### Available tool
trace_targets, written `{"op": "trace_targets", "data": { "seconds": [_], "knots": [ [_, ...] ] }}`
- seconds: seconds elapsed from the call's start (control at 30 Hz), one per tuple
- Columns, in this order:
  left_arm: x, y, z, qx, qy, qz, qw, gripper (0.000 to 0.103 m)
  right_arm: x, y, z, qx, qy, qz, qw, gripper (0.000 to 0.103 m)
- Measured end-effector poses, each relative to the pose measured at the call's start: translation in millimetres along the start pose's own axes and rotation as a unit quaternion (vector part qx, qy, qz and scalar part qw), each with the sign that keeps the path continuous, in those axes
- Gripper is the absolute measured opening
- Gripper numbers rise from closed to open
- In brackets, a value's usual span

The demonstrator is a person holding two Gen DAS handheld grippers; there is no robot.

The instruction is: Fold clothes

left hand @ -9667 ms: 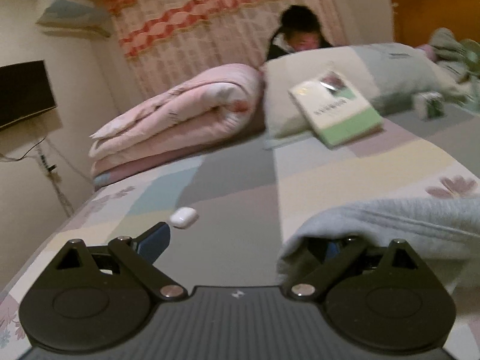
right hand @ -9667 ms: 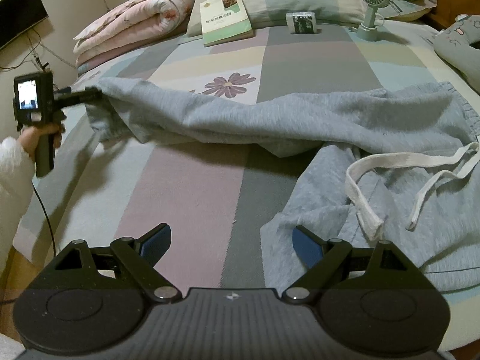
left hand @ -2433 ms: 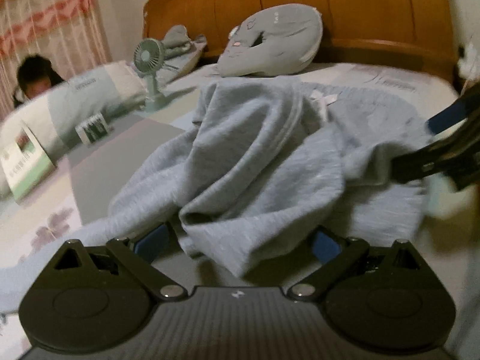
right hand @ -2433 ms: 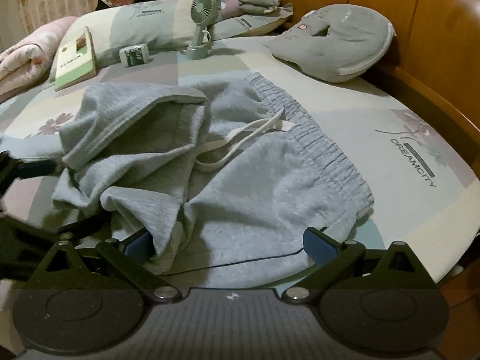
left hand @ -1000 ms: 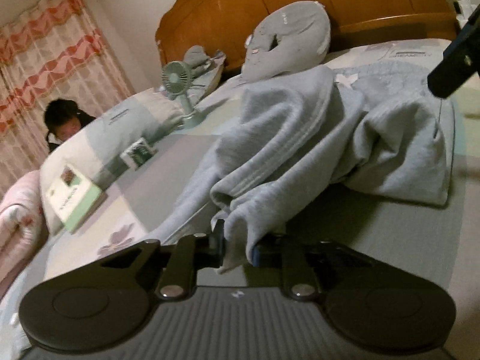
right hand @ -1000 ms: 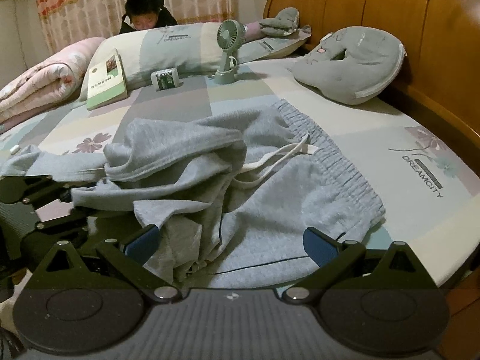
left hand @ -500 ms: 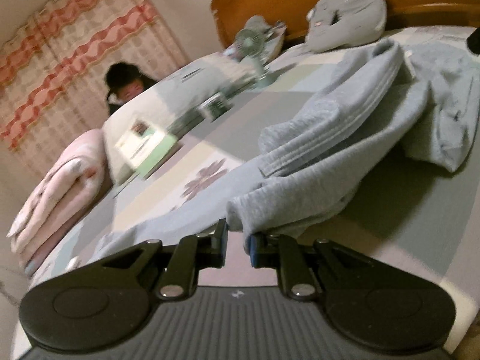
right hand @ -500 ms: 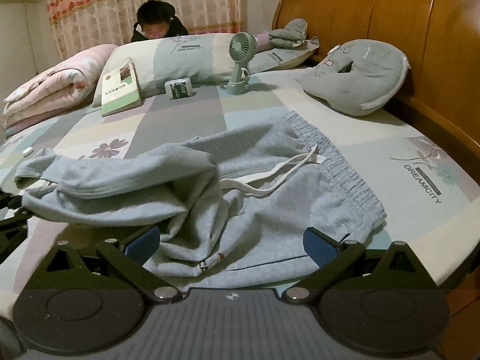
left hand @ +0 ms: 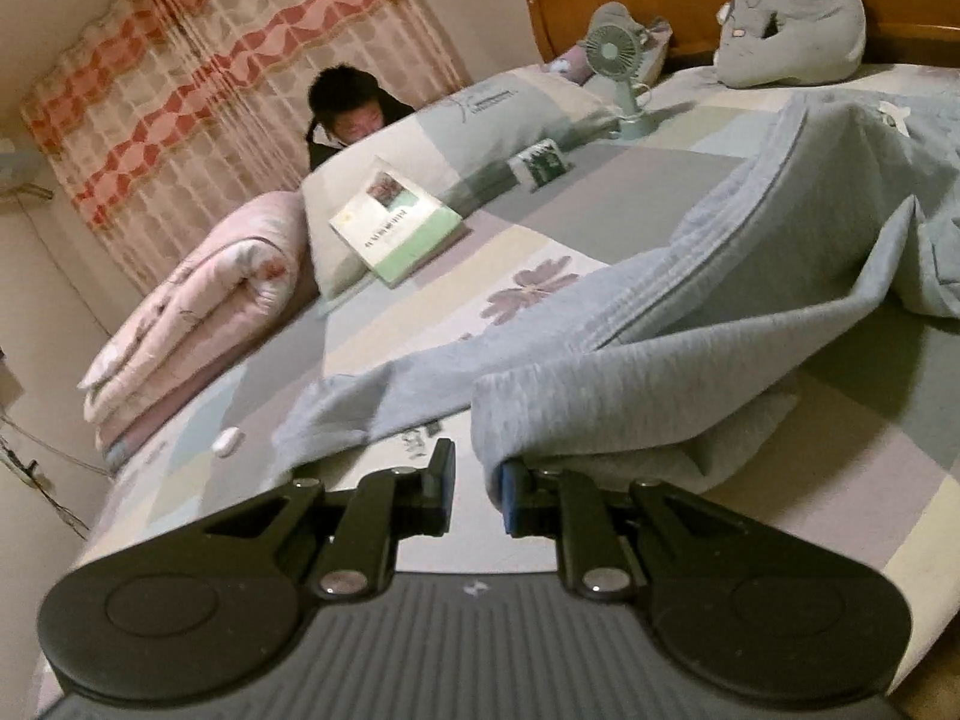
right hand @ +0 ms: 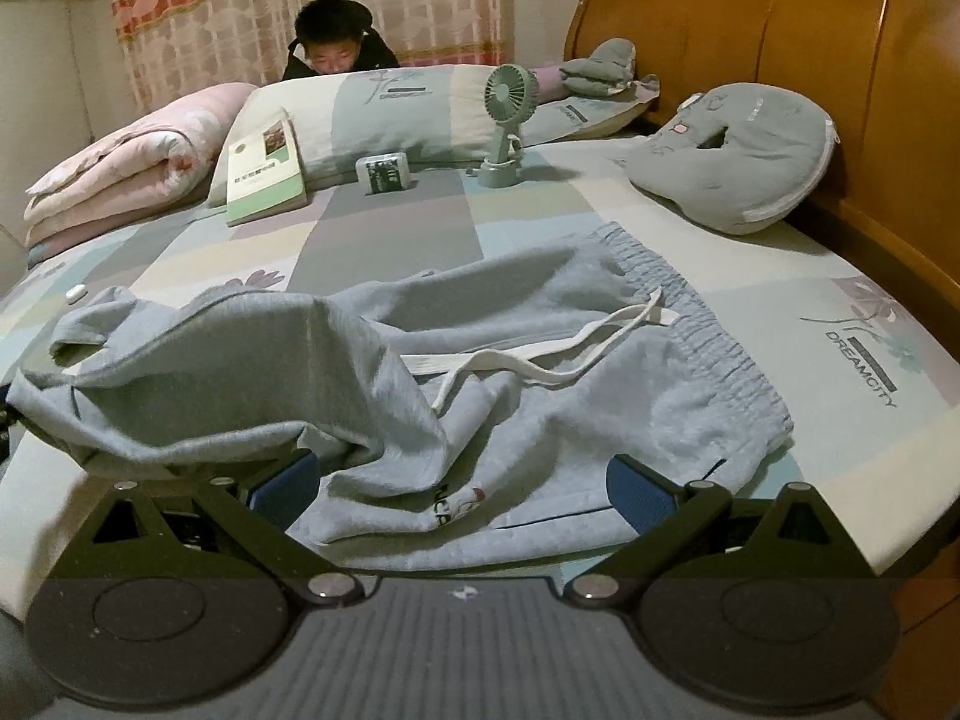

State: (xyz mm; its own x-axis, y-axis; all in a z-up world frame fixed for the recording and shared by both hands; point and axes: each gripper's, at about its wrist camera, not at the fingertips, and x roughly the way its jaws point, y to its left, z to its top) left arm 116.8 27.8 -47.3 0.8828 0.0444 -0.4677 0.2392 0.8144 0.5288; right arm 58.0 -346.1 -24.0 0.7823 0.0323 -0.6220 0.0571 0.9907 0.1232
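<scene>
Grey sweatpants (right hand: 540, 408) lie crumpled on the bed, waistband and white drawstring (right hand: 540, 360) toward the headboard. One leg (left hand: 750, 312) stretches out to my left gripper (left hand: 477, 480). Its jaws stand a narrow gap apart, and bare sheet shows between the pads. The leg's hem drapes over the right finger (left hand: 516, 492) only. My right gripper (right hand: 462, 489) hangs wide open just above the pants near the bed's front edge. Grey cloth lies below and between its fingers, not pinched.
A green book (right hand: 264, 174), a small box (right hand: 387, 171) and a desk fan (right hand: 510, 120) stand by the pillows. A grey cushion (right hand: 738, 156) leans on the wooden headboard (right hand: 780, 30). There is a rolled pink quilt (right hand: 120, 168) at far left. A person (right hand: 333, 42) sits behind the pillow.
My left gripper swung away to the left and dragged the trouser leg out along the bed. The cloth it pinched a second ago now lies over one finger. The right gripper hardly moved.
</scene>
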Motion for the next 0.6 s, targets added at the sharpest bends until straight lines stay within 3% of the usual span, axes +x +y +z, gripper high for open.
{"op": "trace_targets", "data": {
  "seconds": [0.37,0.6],
  "knots": [
    [-5,38,-1,-0.005,0.001,0.052,0.9986,0.015,-3,4,0,-0.001,-0.001,0.005,1.0,0.103],
    [-3,32,23,0.006,-0.023,0.022,0.9995,0.015,-1,10,-2,-0.007,0.004,0.021,1.0,0.103]
  ]
}}
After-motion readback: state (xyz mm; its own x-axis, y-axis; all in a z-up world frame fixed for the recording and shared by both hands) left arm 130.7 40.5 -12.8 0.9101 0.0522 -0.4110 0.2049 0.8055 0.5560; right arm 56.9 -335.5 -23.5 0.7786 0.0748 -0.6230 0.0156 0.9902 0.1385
